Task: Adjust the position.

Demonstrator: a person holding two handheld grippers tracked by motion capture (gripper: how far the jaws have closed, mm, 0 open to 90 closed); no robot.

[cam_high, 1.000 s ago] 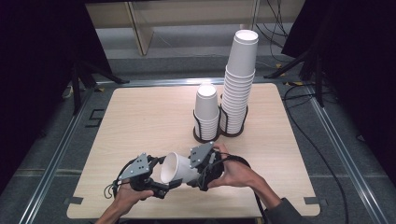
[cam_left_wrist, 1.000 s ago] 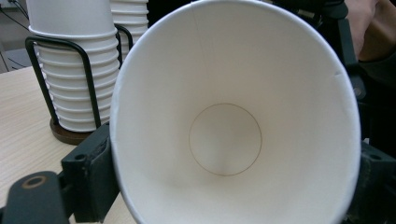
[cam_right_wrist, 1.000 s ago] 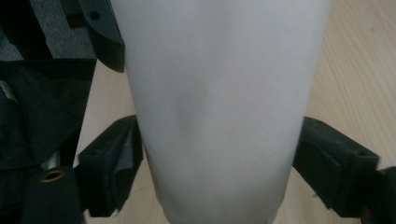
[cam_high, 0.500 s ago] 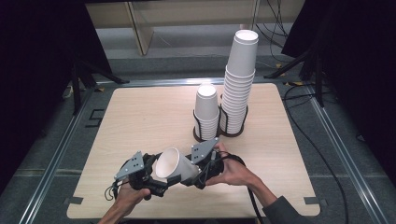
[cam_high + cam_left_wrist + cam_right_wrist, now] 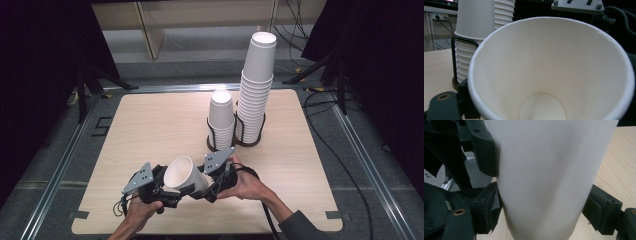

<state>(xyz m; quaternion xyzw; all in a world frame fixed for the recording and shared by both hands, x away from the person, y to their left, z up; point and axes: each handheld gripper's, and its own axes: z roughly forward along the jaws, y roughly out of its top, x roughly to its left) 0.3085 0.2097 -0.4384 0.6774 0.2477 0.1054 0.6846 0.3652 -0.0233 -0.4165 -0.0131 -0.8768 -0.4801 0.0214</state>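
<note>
The left gripper (image 5: 175, 192) is holding position low over the near edge of the surface (image 5: 150, 125), and its jaws have just been closing on the rim end of a single paper cup (image 5: 184, 176); in the left gripper view one jaw is pressing the outside of the cup (image 5: 554, 67) near the lip. The cup is lying tilted in the air between the two hands, mouth toward the left, base toward the right. The right gripper (image 5: 209, 186) is pinching the cup body, a pad bearing on each side of the wall (image 5: 544, 180). Risk one: both grips are acting on thin paper, so further squeezing is likely to dent or oval the wall and spoil nesting. Risk two: with the hands pulling apart or twisting unequally, the rim may be tearing or slipping free, dropping the cup. Farther right, the short stack (image 5: 221, 120) and the tall stack (image 5: 256, 92) are standing in wire holders; the tall stack is leaning slightly, and a careless approach may be toppling it.
</note>
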